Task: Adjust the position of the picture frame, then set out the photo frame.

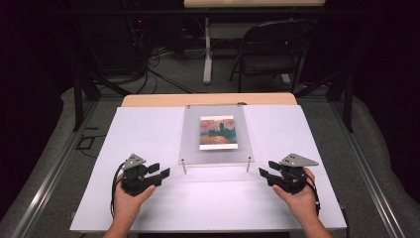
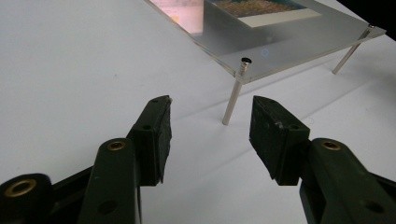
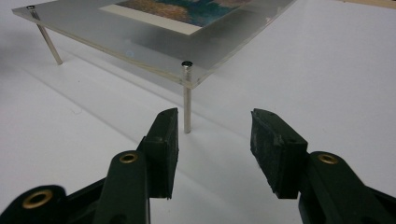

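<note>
A white table (image 1: 148, 134) sits in a dark room. Near its front edge, the left gripper (image 1: 157, 172) and right gripper (image 1: 265, 171) both gape empty, each aimed at a near leg (image 2: 232, 100) of the clear acrylic frame (image 1: 190, 144) standing centre-far. The thin legs look easy to knock; a careless nudge could skid or tip the frame.

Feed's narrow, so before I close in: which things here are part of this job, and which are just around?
In the job:
clear acrylic panel on metal standoff legs
painting print on it
left gripper, jaws open
right gripper, jaws open

Just around:
folding chair
cables on the floor
</note>
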Demonstrator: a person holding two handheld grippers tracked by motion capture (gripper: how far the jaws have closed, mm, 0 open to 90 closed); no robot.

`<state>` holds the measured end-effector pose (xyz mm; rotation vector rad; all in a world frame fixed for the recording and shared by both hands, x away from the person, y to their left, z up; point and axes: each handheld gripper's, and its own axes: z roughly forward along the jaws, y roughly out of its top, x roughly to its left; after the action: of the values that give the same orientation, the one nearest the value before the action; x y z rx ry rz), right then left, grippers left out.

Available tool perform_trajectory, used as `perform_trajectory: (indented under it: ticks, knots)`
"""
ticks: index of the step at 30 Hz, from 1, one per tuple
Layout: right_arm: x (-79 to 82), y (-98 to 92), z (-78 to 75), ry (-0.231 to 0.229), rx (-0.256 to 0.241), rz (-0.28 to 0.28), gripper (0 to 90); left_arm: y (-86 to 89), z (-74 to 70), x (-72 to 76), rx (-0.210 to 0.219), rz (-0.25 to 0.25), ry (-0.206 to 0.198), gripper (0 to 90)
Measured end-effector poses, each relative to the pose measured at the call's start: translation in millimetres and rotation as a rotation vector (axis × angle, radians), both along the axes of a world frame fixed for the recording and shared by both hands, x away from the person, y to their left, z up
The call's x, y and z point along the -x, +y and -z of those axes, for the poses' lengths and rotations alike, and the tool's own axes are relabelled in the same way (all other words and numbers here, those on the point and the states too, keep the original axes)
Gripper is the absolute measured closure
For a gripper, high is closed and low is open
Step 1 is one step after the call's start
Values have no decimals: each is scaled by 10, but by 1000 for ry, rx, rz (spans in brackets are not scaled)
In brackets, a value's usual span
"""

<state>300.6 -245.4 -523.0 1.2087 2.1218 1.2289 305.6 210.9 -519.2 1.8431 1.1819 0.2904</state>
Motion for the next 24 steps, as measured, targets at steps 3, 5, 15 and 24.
perform_trajectory:
  ticks: [3, 5, 15, 24]
  knots:
    - [-14, -10, -21, 2, 3, 3, 517, 0, -15, -25, 7, 2, 5, 482]
    - [-30, -10, -37, 0, 8, 6, 516, -6, -28, -60, 14, 3, 9, 481]
    - [-305, -58, -173, 37, -9, 45, 440, -36, -175, -465, 59, -9, 41, 442]
    - [-702, -84, -306, 87, -10, 55, 443, -170, -343, -828, 9, 2, 50, 466]
